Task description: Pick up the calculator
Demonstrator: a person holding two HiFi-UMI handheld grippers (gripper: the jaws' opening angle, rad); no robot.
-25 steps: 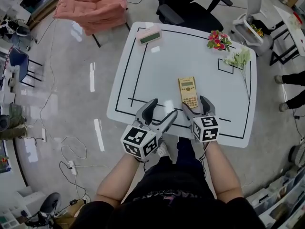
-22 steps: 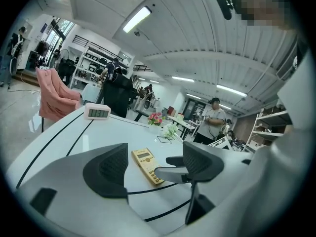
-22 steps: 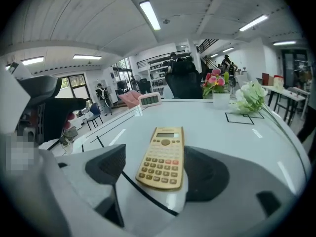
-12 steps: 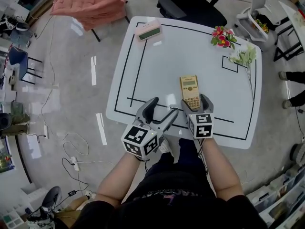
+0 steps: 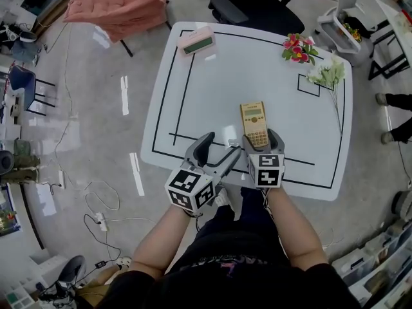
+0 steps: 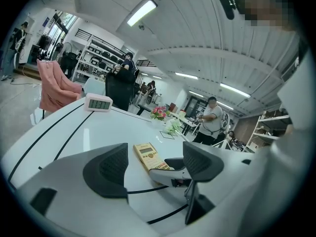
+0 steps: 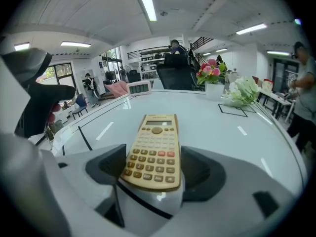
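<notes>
We work in an open lab-style workroom: office chairs (image 5: 257, 5), storage racks (image 6: 98, 51), ceiling strip lights (image 7: 148, 4), loose floor cables (image 5: 106, 205).

The white table (image 5: 212, 89) has rounded corners and black lines drawn on its top. A yellow calculator (image 5: 254, 124) lies near the front edge, right of the middle. A pink clock (image 5: 196, 42) stands near the far left corner. Pink flowers (image 5: 296, 49) and white flowers (image 5: 325, 74) lie at the far right, near a small black square (image 5: 306, 85).

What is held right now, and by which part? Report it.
Nothing is held. The right gripper straddles the calculator at its keypad end, jaws apart; the left gripper is open, empty.
</notes>
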